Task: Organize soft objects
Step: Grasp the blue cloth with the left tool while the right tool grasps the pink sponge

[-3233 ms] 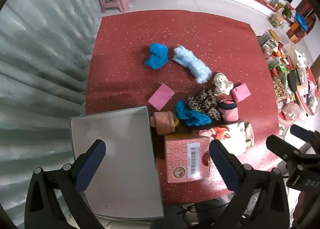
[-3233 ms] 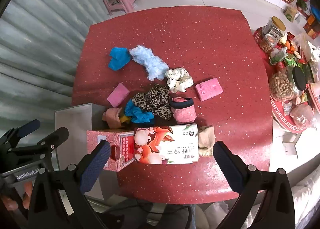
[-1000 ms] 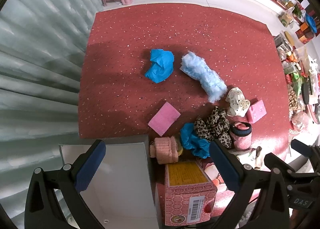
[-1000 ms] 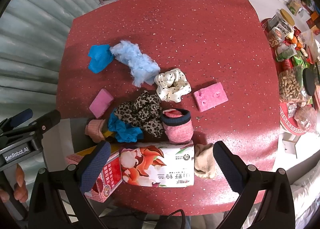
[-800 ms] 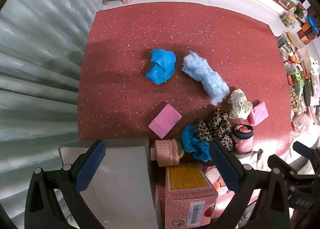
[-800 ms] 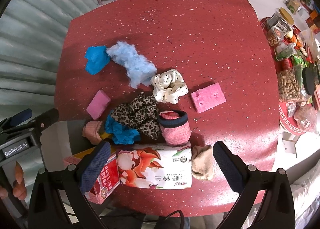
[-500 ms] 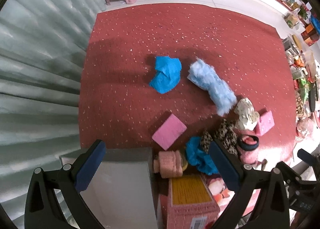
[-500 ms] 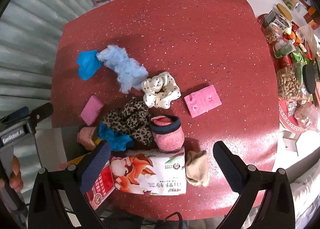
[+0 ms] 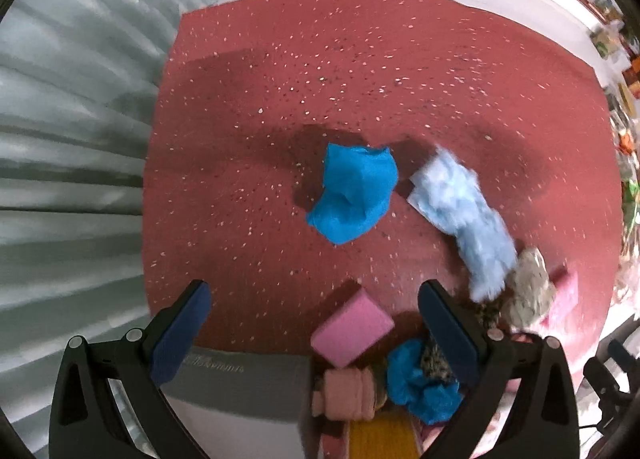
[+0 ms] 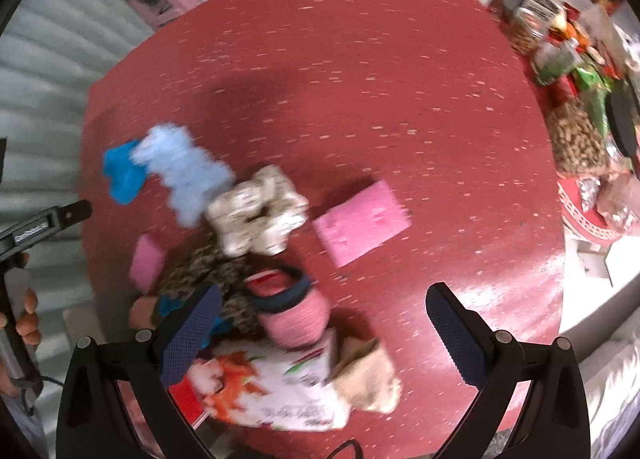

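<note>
Both grippers hover spread and empty above a red speckled table (image 9: 360, 79) strewn with soft things.

The left gripper (image 9: 312, 323) hangs with its jaws wide apart, grasping nothing, over the near edge, where a grey box (image 9: 240, 383) sits. Ahead of it lie a crumpled blue cloth (image 9: 354, 199) and, just beside that, a fluffy light-blue piece (image 9: 464, 215). A pink sponge (image 9: 352, 325) lies between the fingers, with a rolled peach cloth (image 9: 346, 393) nearer. The right gripper (image 10: 320, 323) is likewise released, above a pink knitted pouch (image 10: 292, 311) with a dark rim. A cream dotted scrunchie (image 10: 260, 215) touches a leopard-print cloth (image 10: 204, 271); a second pink sponge (image 10: 362, 223) lies apart to the right. A flowered tissue pack (image 10: 264, 391) and a beige sock (image 10: 368, 375) sit at the near edge. Both views are blurred.
</note>
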The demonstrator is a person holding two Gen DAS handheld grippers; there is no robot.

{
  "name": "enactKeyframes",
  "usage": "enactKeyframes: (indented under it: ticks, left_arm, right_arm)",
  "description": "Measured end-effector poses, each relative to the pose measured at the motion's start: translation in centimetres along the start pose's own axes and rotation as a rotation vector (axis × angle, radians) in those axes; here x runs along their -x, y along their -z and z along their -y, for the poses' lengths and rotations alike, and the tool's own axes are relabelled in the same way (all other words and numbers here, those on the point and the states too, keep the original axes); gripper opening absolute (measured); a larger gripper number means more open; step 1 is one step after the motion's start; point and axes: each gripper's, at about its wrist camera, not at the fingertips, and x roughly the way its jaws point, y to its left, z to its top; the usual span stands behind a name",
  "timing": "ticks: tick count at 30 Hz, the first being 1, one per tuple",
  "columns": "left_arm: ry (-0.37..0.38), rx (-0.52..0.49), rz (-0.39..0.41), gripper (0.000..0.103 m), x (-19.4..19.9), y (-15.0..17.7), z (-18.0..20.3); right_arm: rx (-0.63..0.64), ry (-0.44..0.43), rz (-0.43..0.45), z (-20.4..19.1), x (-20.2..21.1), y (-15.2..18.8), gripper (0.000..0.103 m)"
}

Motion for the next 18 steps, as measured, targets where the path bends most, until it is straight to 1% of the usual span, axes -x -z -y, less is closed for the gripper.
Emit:
enactKeyframes:
  ticks: [4, 8, 9, 10, 12, 15, 18]
  left_arm:
    - [0.003, 0.02, -0.016, 0.103, -2.1, -1.1, 0.1]
    - [0.018, 0.014, 0.003, 0.103, -3.8, -2.0, 0.6]
    - [0.021, 0.011, 0.005, 0.103, -4.3, -2.2, 0.8]
    - [0.023, 0.01, 0.005, 0.103, -4.6, -2.2, 0.8]
    - [0.027, 0.016, 0.004, 0.103, -5.3, -2.4, 0.7]
    - [0.043, 0.015, -0.001, 0.103, -6.1, -2.6, 0.5]
    - [0.036, -0.004, 0.0, 0.103, -6.8, -3.2, 1.1]
  right_arm:
    - [-0.093, -0.003, -0.012, 2.2, -1.6, -0.6, 0.103]
    - [-0.244, -0.022, -0.013, 4.4, -3.6, -1.4, 0.103]
    - [-0.264, -0.028, -0.011, 4.7, -4.0, -1.6, 0.103]
    - [-0.255, -0.023, -0.011, 4.7, -4.6, -1.9, 0.103]
    - [-0.182, 0.02, -0.01, 4.2, -5.2, -2.1, 0.103]
    - [0.022, 0.049, -0.011, 2.7, -5.8, -1.8, 0.103]
    - [0.171, 0.109, -0.016, 1.8, -6.7, -1.4, 0.103]
